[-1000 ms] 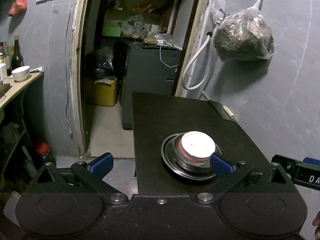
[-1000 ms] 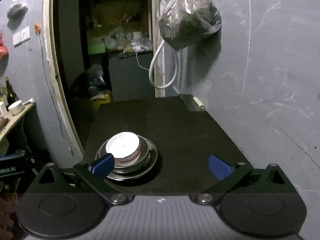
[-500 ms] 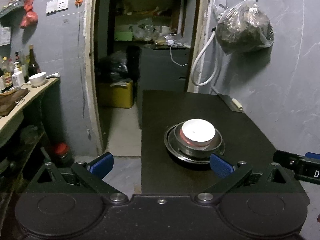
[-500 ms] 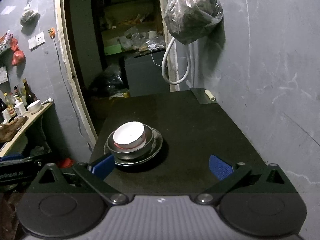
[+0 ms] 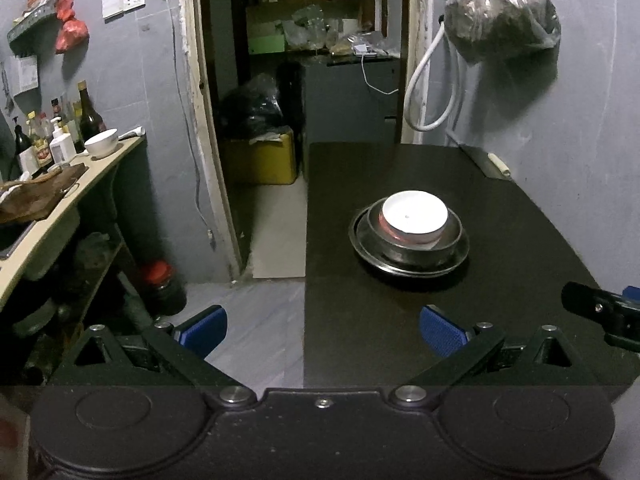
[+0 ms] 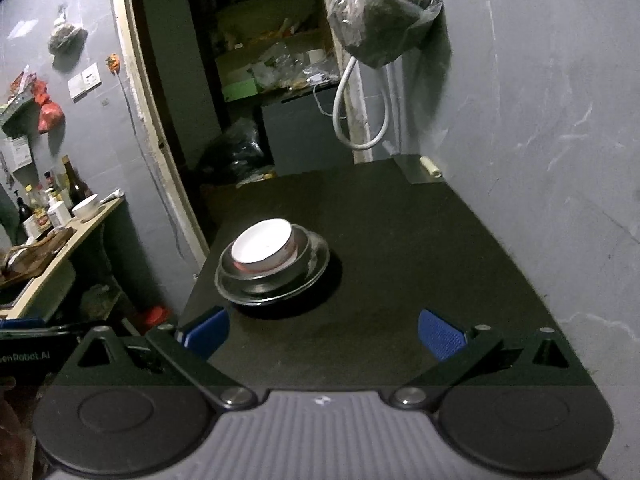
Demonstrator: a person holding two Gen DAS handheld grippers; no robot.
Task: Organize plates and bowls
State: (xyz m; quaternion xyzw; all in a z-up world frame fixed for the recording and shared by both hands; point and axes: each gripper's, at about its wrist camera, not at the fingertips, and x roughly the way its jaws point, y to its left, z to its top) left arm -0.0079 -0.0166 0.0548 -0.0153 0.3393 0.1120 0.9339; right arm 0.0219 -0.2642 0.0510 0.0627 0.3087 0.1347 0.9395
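Left gripper [image 5: 322,327]: jaws spread apart, empty, held over the near left edge of the black table [image 5: 520,216]. Right gripper [image 6: 322,330]: jaws likewise apart, empty, above the table's near end. Stack, mid-table, clear of both: white bowl [image 5: 414,216] nested in steel bowl [image 5: 450,240], on steel plate [image 5: 400,266]. Plastic bag [image 5: 500,10] hung on wall beyond.
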